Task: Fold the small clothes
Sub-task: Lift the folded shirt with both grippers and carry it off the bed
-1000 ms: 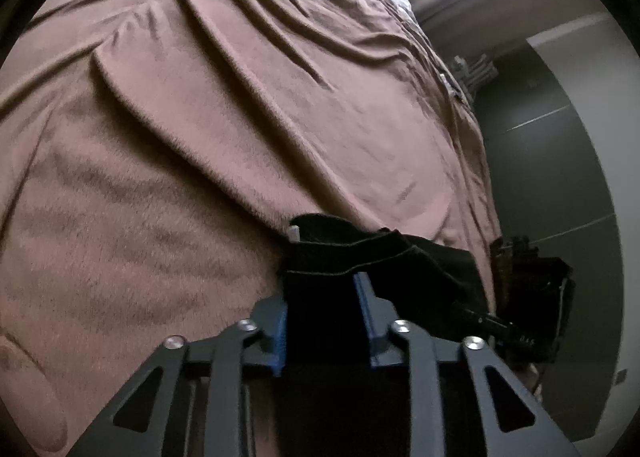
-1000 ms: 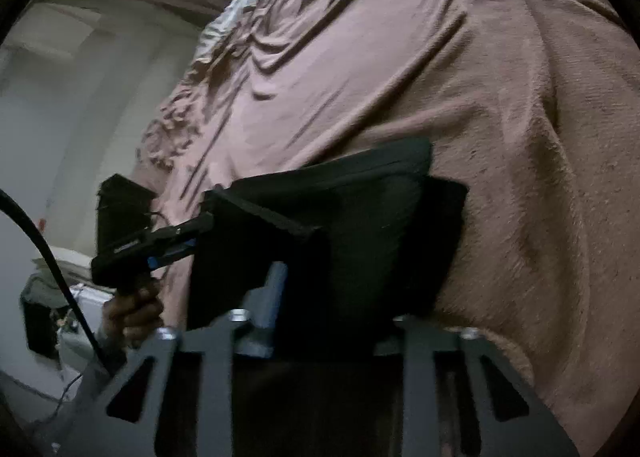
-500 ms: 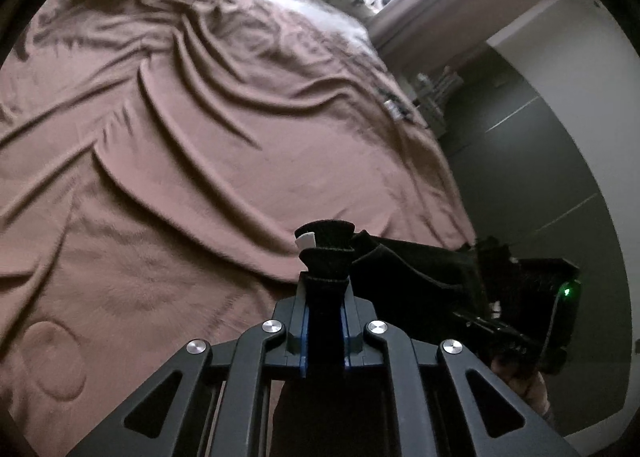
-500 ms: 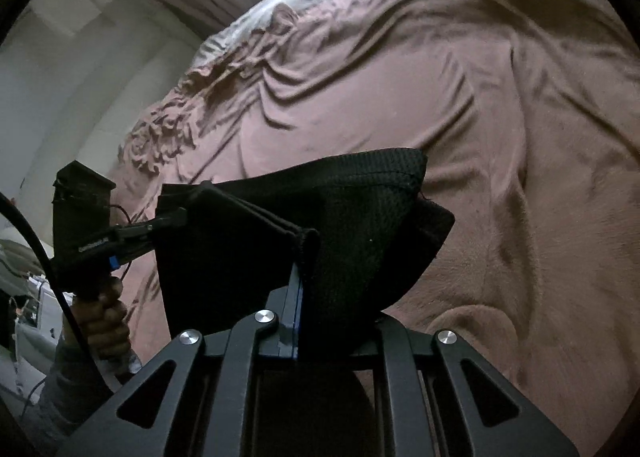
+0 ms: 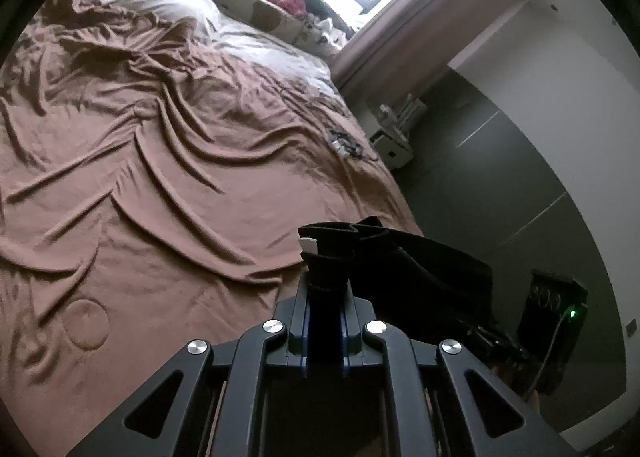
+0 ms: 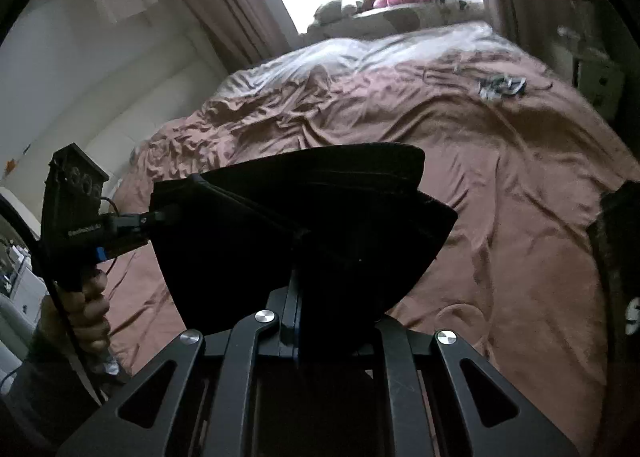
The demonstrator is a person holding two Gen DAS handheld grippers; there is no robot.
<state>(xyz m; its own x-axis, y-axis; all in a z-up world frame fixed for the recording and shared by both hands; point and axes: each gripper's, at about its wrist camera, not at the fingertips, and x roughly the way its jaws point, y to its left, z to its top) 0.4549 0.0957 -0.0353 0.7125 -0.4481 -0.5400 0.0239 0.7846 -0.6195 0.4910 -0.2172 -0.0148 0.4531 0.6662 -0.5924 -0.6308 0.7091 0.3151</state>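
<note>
Both grippers are up off the bed, and a black garment (image 5: 424, 269) hangs stretched between them. The left gripper (image 5: 325, 309) is clamped tight on one bunched corner of it, the cloth pinched upright between the pads with a small white tag (image 5: 309, 246) showing just above the jaws. From there the fabric runs off to the right toward the other tool. In the right wrist view, the right gripper (image 6: 316, 313) is closed on the opposite corner of the garment (image 6: 320, 217), which fans out dark and wide just beyond its fingers. At the far left of that spread sits the left tool, gripped by a hand (image 6: 86, 313). Underneath and beyond lies the rumpled brown bedspread (image 6: 500, 177), the garment held clear above its near edge.
</note>
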